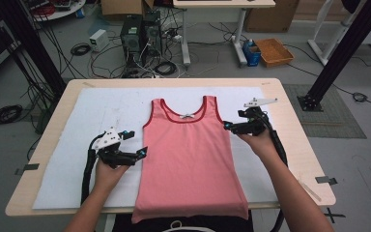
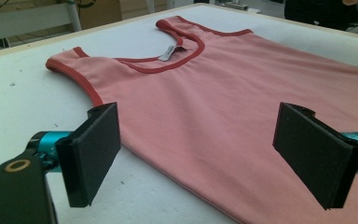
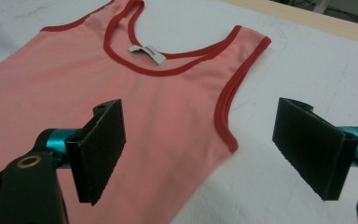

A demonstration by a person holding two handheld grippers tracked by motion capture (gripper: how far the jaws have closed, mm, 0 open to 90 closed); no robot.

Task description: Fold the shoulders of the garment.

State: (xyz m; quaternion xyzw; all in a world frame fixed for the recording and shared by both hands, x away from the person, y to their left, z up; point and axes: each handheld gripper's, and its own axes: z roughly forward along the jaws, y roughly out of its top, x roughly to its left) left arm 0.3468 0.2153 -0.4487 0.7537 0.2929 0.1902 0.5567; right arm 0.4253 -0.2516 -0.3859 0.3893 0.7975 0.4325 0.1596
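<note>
Nearest the lens, both jaws of each hand-held gripper, left point(image 1: 134, 143) and right point(image 1: 232, 126), gape beside the pink tank top point(image 1: 189, 159) lying flat mid-frame on the worktop point(image 1: 290, 140), so folding seems unstarted; next, pinch its side edges.

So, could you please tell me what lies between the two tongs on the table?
In the high view, the pink tank top lies flat between the left tongs and the right tongs, on the white mat.

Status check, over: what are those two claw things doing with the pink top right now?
Left gripper open at the tank top's side edge. Right gripper open by its armhole. Top flat on white mat, ungrasped. Nothing in the way.
</note>
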